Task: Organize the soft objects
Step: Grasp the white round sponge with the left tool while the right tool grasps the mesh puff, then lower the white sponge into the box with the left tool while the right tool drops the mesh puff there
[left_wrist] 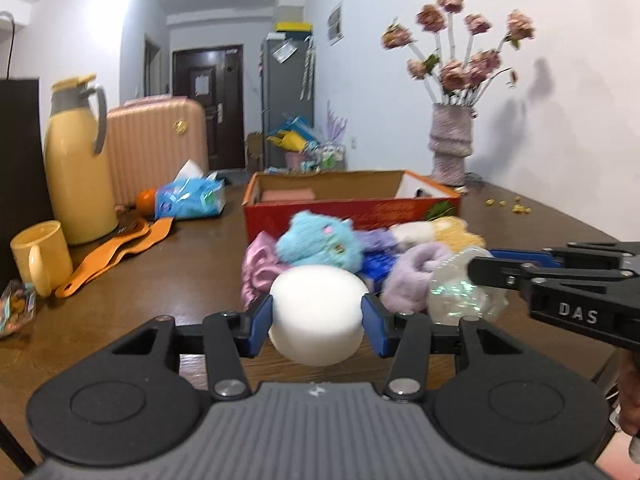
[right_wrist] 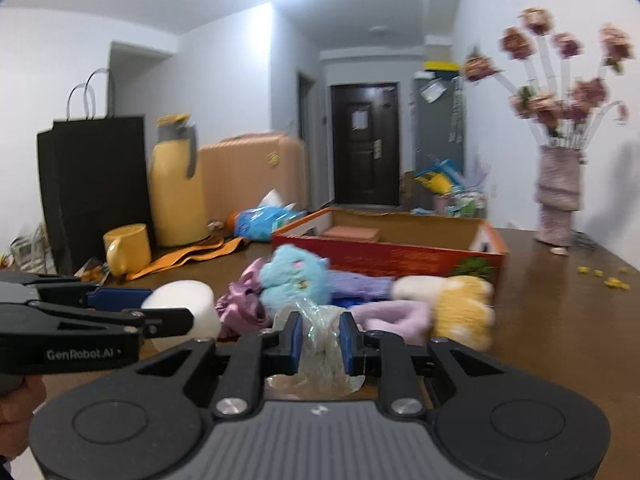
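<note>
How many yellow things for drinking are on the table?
2: a yellow mug near the table's left edge, and a tall yellow jug standing just behind it, beside the pink suitcase. More could hide behind the black bag.

The right gripper (right_wrist: 320, 338) has its blue pads (right_wrist: 295, 340) pressed on a crumpled clear plastic wrap (right_wrist: 320, 344), which bulges above and below the fingers. To the left of the fingers, the left gripper (right_wrist: 168, 308) clamps a white foam puck (right_wrist: 180, 304). Just beyond the fingertips lie a blue plush toy (right_wrist: 294, 278), a pink satin scrunchie (right_wrist: 240, 304), a lilac fuzzy piece (right_wrist: 394, 316) and a yellow plush (right_wrist: 464, 308). Farther ahead stands an open red cardboard box (right_wrist: 400, 258) on the brown table (right_wrist: 560, 320).
</note>
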A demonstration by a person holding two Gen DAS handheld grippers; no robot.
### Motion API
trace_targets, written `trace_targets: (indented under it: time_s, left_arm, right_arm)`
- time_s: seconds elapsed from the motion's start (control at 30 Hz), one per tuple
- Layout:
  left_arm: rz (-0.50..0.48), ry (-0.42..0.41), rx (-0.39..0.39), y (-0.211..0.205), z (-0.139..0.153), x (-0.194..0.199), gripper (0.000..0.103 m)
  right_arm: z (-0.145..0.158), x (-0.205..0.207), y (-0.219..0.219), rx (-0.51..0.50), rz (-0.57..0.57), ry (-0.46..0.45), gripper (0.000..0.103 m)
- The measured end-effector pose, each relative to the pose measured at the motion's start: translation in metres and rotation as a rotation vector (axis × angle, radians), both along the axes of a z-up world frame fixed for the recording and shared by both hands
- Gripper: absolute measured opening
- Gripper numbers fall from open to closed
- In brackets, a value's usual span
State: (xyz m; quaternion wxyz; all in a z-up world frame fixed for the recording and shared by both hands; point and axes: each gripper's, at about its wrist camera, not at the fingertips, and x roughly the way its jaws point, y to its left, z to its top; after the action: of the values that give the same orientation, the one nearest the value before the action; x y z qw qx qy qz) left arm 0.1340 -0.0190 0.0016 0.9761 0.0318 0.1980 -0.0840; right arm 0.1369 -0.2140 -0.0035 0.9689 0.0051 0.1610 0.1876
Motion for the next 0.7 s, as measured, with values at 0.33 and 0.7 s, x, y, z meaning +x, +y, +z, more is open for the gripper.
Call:
trace_targets:
  time_s: [0.33, 0.7]
  left_arm:
    - [-0.034, -0.041, 0.003, -0.02, 0.008, -0.019, 0.049]
    - [-0.061, -0.064, -0.029, -0.026, 0.034, 0.051, 0.049]
  right_arm:
    - [0.001, -0.034, -0.042, 0.044, -0.1, -0.034, 0.018]
    - [0.017, 0.017, -0.056, 0.098, -0.044, -0.019, 0.018]
